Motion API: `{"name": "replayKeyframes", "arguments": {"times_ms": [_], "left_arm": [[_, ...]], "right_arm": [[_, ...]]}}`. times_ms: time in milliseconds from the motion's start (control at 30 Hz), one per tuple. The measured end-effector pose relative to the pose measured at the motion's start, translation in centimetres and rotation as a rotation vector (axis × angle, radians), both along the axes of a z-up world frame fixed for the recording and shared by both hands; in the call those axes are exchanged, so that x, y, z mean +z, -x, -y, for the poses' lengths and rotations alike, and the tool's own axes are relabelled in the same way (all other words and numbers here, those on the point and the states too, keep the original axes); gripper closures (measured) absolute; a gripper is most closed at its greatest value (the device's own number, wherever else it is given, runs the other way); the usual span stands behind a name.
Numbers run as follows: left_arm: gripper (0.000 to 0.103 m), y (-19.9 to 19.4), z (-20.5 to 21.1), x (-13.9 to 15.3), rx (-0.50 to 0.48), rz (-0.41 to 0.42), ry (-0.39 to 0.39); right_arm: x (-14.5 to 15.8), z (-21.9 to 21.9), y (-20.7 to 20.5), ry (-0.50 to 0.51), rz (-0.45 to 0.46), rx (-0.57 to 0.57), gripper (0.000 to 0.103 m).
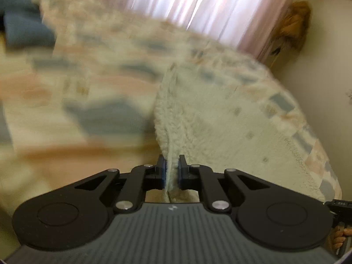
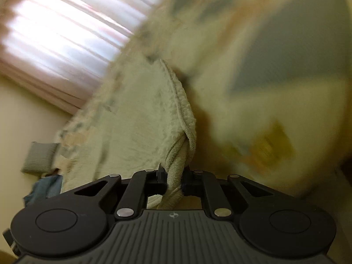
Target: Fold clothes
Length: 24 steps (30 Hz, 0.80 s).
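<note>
Left gripper [image 1: 171, 171] pinches fleece garment [image 1: 198, 118] edge; right gripper [image 2: 175, 179] clamps a bunched corner [image 2: 176, 171]. Garment hangs lifted, running toward 12 o'clock, blurred. Fold count unreadable; laying flat remains, by my judgement.

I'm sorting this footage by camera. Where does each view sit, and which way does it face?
Left wrist: on the left hand-held gripper, facing along its fingers over the fleece garment toward a curtain; fingers of a hand show at the right edge.
Right wrist: on the right hand-held gripper, facing along the garment toward the curtain; no body part visible.
Shared: garment, curtain.
</note>
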<state>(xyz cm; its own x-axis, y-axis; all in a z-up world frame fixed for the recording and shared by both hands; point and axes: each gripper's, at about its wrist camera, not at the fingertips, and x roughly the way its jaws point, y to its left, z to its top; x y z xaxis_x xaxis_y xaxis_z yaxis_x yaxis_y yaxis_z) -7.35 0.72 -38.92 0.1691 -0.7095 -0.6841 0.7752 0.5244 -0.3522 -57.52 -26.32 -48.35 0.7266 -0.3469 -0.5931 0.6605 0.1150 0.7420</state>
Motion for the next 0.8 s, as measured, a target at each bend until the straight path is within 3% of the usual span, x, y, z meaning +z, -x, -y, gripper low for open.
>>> {"name": "replayKeyframes", "arguments": {"times_ms": [67, 133, 233, 300, 400, 467, 567, 633, 700, 800], "left_arm": [[0.094, 0.3, -0.5, -2.6, 0.027, -0.028, -0.063], [0.091, 0.4, -1.2, -3.7, 0.055, -0.033, -0.087], [0.091, 0.5, -1.9, -1.3, 0.116, 0.068, -0.082], [0.092, 1.5, -1.8, 0.8, 0.149, 0.231, -0.095], [0.089, 3.3, 0.1, 2.5, 0.049, 0.267, -0.040], [0.088, 5.4, 2.5, 2.0, -0.034, 0.271, -0.040], [0.085, 6.9, 4.4, 0.1, -0.072, 0.259, -0.069], [0.080, 7.5, 5.2, -1.6, -0.074, 0.247, -0.096], [0.080, 8.0, 6.0, -3.2, -0.075, 0.234, -0.124], [0.081, 7.9, 5.1, -3.8, -0.048, 0.205, -0.140]], "right_arm": [[-0.4, -0.5, 0.3, -0.013, 0.004, 0.001, 0.089], [0.8, -0.8, 0.3, 0.029, -0.055, 0.012, 0.076], [4.5, -1.7, 0.0, 0.231, -0.267, 0.007, 0.071], [6.4, -2.4, -0.8, 0.373, -0.397, 0.000, 0.071], [7.9, -3.8, -3.7, 0.560, -0.500, 0.071, 0.072], [7.7, -4.5, -6.5, 0.616, -0.511, 0.174, 0.072], [6.2, -6.0, -11.1, 0.672, -0.514, 0.327, 0.074], [4.8, -6.1, -12.5, 0.667, -0.548, 0.369, 0.073], [3.8, -6.0, -12.4, 0.651, -0.580, 0.352, 0.074], [3.6, -5.4, -9.9, 0.566, -0.543, 0.271, 0.075]]}}
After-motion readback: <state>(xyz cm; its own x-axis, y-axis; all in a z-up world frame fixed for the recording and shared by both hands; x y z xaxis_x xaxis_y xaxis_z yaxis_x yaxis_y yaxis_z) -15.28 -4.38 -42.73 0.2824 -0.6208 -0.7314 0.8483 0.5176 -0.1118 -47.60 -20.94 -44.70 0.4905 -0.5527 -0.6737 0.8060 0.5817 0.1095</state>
